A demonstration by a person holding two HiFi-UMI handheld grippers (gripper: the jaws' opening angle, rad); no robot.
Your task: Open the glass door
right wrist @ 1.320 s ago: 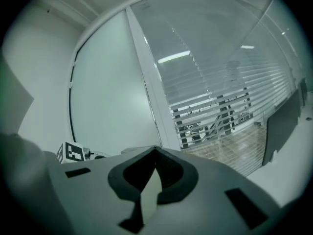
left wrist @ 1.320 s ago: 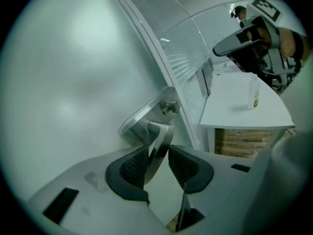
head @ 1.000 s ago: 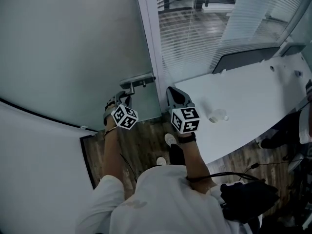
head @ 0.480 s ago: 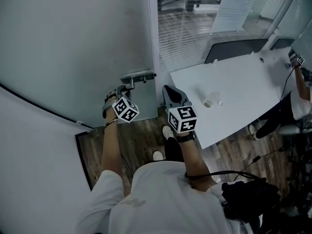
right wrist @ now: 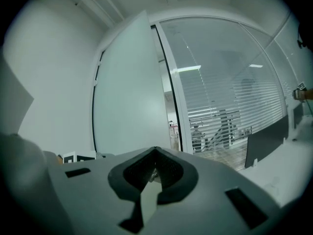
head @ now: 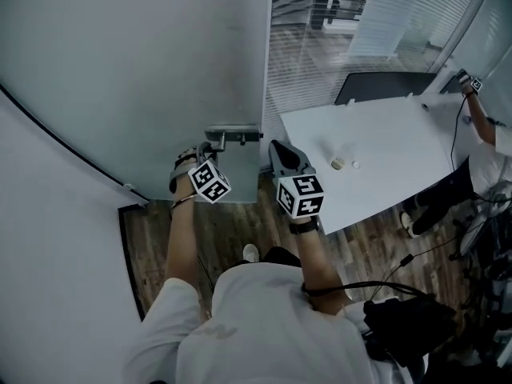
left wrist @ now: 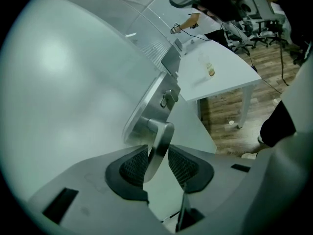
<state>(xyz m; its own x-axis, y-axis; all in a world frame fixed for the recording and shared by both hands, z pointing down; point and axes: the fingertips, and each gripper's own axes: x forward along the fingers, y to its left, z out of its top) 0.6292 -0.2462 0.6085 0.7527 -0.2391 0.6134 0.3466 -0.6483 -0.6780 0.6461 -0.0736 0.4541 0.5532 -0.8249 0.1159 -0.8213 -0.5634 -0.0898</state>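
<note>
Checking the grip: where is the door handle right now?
The door handle is clamped between the pads of the left gripper; in the head view it is left of centre, on the right edge of the glass door.

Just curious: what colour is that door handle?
The door handle is silvery metal, clearest in the left gripper view.

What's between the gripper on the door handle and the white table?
The right gripper, shut and empty, sits between the left gripper on the door handle and the white table: head view.
</note>
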